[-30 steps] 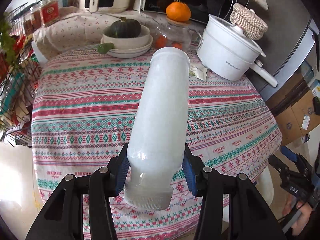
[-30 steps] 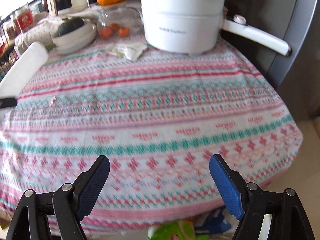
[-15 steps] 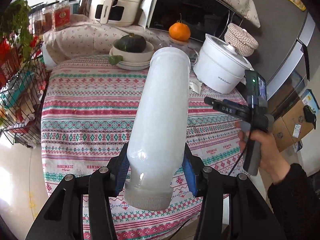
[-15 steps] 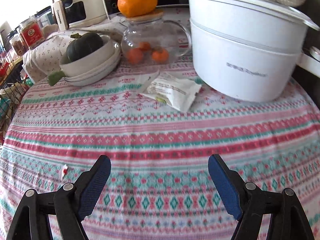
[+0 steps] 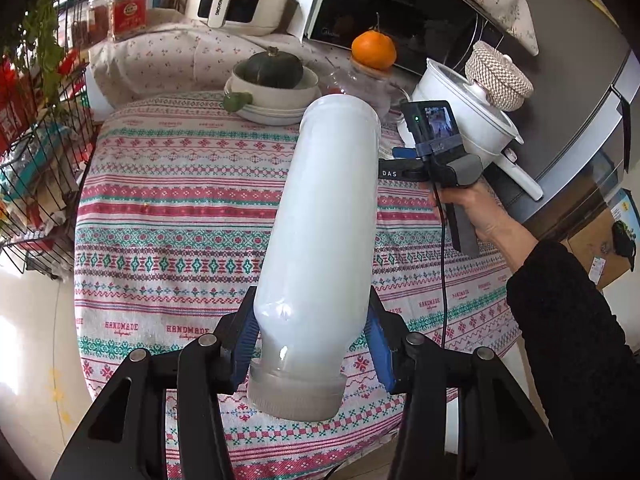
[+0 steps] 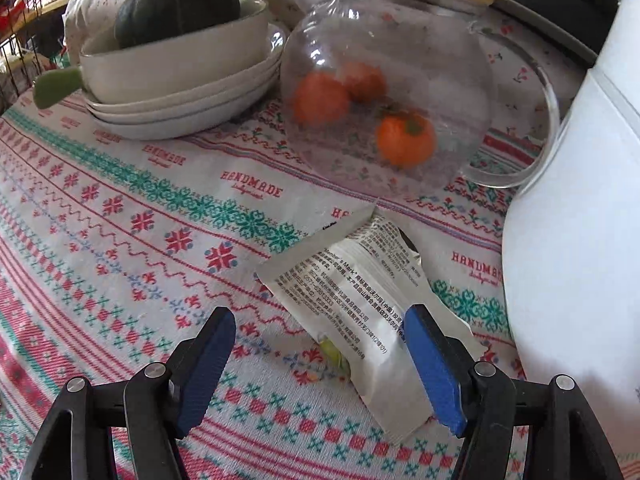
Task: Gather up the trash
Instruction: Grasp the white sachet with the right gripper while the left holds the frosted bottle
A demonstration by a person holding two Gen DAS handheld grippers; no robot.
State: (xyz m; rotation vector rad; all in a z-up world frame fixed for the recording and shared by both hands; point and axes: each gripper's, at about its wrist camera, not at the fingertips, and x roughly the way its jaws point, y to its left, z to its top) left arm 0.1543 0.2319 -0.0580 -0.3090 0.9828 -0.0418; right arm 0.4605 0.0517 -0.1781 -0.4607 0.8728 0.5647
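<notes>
Bottle grip: white plastic bottle clamped near its neck by the left gripper, cap end toward the camera, base pointing away over the worktop; probably held low on the shoulder so the long body stays clear of the cloth while carried.

Bottle look: opaque, milky white, smooth and unlabelled, with a ribbed translucent cap; judged empty and light, though the contents cannot be seen.

Left jaws: clenched on the bottle, blue pads pressed to both sides.

Wrapper place: white wrapper lying flat on the patterned cloth, just beside the white pot and in front of the glass teapot holding small oranges.

Wrapper look: crumpled, printed with small black text, one end torn open, a bit of yellow-green showing at its lower edge; thin and likely to slip or fold under a pinch.

Right gripper: hovering low over the wrapper, one pad overlapping the wrapper's right side, the other out over bare cloth on the left.

Right jaws: released, spread wide, nothing between them yet.

Reason for approach: wide spread apparently meant to straddle the wrapper before closing.

Neighbours: stacked bowls with a dark green squash well clear to the left.
</notes>
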